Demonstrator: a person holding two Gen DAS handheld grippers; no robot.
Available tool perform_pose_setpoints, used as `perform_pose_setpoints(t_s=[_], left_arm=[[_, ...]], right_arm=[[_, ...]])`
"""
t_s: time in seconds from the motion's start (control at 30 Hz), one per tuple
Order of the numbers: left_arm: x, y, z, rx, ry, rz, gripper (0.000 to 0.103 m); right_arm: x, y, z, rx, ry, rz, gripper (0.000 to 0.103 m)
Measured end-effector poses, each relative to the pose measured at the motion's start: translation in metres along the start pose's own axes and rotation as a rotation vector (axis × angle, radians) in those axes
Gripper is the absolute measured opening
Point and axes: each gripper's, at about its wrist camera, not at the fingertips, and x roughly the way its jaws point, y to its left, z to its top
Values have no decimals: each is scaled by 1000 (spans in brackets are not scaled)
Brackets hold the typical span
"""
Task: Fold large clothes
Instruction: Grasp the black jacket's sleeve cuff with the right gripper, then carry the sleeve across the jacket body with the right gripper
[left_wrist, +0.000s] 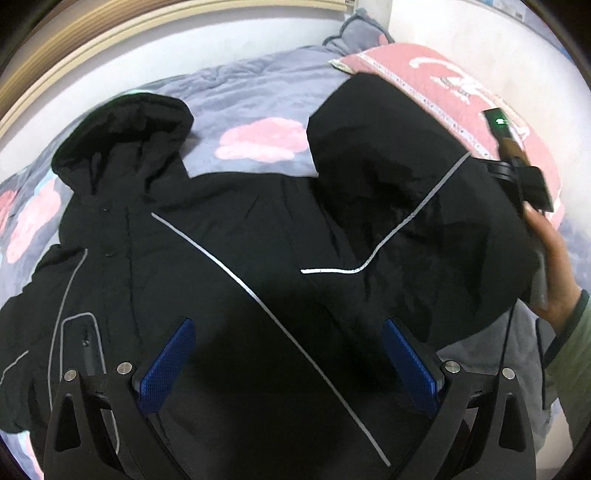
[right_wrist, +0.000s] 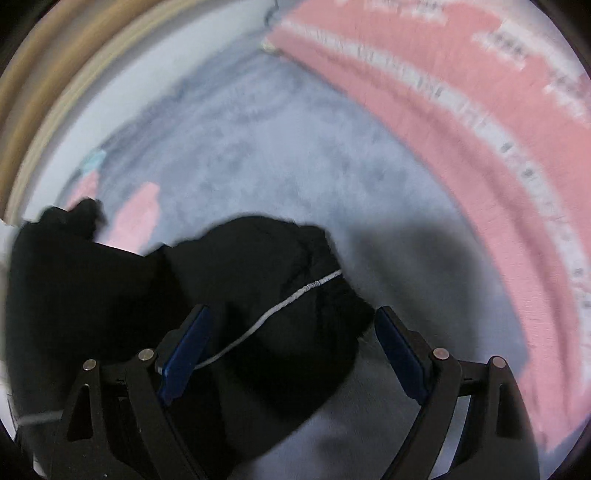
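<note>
A large black hooded jacket (left_wrist: 229, 258) with thin grey piping lies spread on the bed. Its hood (left_wrist: 122, 136) points to the far left and one sleeve (left_wrist: 406, 206) is bunched up at the right. My left gripper (left_wrist: 288, 354) is open and empty just above the jacket's body. My right gripper (right_wrist: 291, 343) is open, its blue pads (right_wrist: 184, 354) on either side of the bunched sleeve (right_wrist: 280, 295) without closing on it. The right gripper's body and the hand holding it show at the right edge of the left wrist view (left_wrist: 524, 184).
The bed has a grey-blue quilt (left_wrist: 258, 88) with pink cloud shapes. A pink pillow (left_wrist: 443, 81) lies at the far right, also seen in the right wrist view (right_wrist: 443, 110). A wooden frame (left_wrist: 74, 48) and white wall run along the far left.
</note>
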Motion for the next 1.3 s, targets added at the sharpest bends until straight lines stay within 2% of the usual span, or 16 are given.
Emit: perform_pose_setpoints(t_s=[0.03, 0.1, 0.17, 0.27, 0.4, 0.5, 0.6, 0.7, 0.8, 0.87, 0.93, 1.1, 1.17, 1.2, 1.27, 1.3], left_arm=[[3, -1, 1, 2, 4, 0, 101], [12, -3, 4, 11, 10, 5, 101], [20, -6, 8, 23, 10, 11, 101], [27, -12, 17, 39, -2, 3, 101], [24, -26, 34, 58, -34, -27, 101], [22, -42, 48, 81, -56, -51, 101], [30, -62, 61, 103, -67, -67, 101], [53, -81, 66, 111, -51, -88, 101], [94, -98, 63, 109, 28, -71, 100], [122, -100, 57, 90, 106, -63, 100], [132, -96, 52, 78, 108, -79, 101], [118, -84, 52, 65, 104, -144, 101], [104, -76, 50, 45, 100, -175, 101], [93, -70, 47, 38, 93, -191, 101], [74, -60, 40, 39, 80, -193, 101], [62, -52, 35, 42, 69, -184, 101]], right_arm=[[6, 4, -3, -17, 8, -9, 91], [7, 11, -10, -70, -8, -40, 78], [-2, 15, -16, -106, -19, 8, 37], [-32, 18, -20, -141, -75, -30, 30], [-96, 8, -19, -170, -203, -140, 28], [-158, -30, -11, -130, -309, -266, 28], [-191, -75, -3, -76, -349, -360, 28], [-188, -114, -3, -8, -286, -278, 28], [-149, -124, -11, -48, -207, -331, 28], [-129, -133, -17, -30, -176, -303, 28], [-122, -139, -22, -12, -180, -281, 29], [-130, -135, -24, -4, -162, -238, 38], [-140, -141, -26, 48, -167, -165, 56], [-144, -140, -27, 67, -190, -134, 58], [-141, -140, -25, 77, -182, -138, 52], [-137, -139, -22, 77, -156, -156, 38]])
